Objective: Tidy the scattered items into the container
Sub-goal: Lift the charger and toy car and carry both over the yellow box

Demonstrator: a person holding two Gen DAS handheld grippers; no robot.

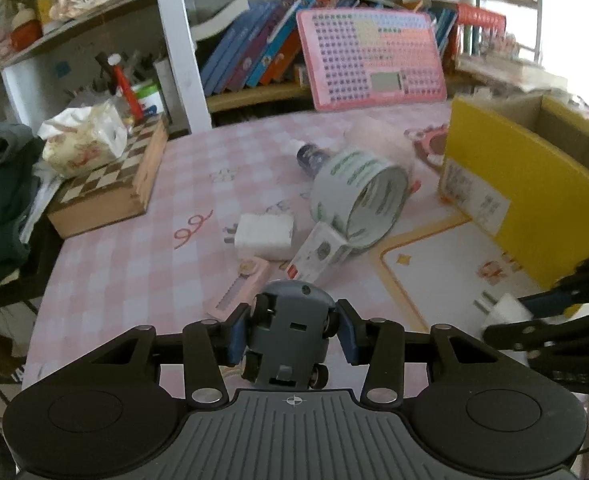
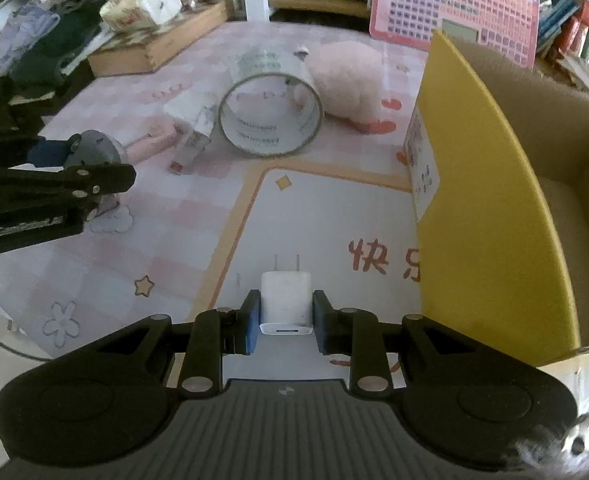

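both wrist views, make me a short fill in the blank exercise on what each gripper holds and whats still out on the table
1. The left gripper is shut on a grey toy ____.
2. The right gripper is shut on a white ____ with two metal prongs.
3. The cardboard box has a ____ outer wall.
4. The tape roll lies beside a fluffy ____ plush toy.

Missing words: car; charger; yellow; pink
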